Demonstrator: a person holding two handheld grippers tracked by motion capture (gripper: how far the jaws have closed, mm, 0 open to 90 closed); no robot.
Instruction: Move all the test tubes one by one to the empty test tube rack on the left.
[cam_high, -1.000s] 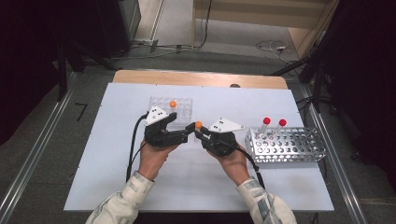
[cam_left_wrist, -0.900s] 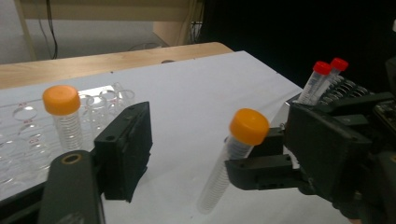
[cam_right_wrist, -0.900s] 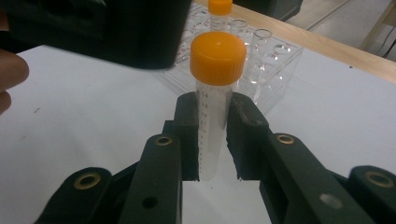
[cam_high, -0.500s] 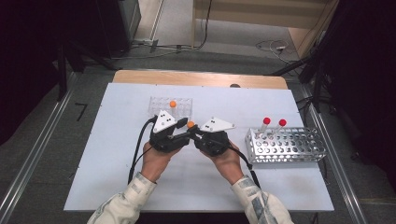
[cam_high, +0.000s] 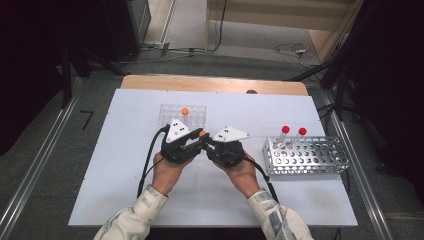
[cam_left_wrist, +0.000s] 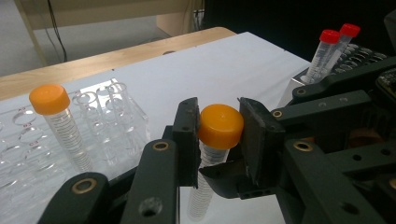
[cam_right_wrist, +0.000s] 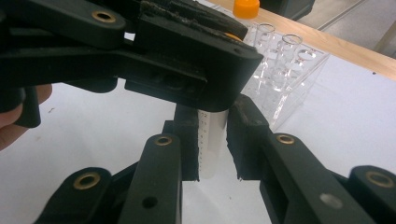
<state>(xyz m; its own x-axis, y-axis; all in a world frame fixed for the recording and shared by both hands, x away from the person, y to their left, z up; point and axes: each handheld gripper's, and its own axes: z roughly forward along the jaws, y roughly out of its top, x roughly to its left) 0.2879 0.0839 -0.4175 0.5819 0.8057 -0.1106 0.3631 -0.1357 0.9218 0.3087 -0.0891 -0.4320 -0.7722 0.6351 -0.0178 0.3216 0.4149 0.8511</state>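
Mid-table (cam_high: 125, 150), both grippers (cam_high: 202, 142) clamp the orange-capped tube (cam_left_wrist: 220, 126)

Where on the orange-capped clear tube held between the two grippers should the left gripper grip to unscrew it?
On the orange cap, from its two sides, jaws level. The cap is short, round and wider than the clear tube, so flat pads seat on it. The left gripper has just been closing there, pads on the cap, while the right gripper clamps the tube body below.
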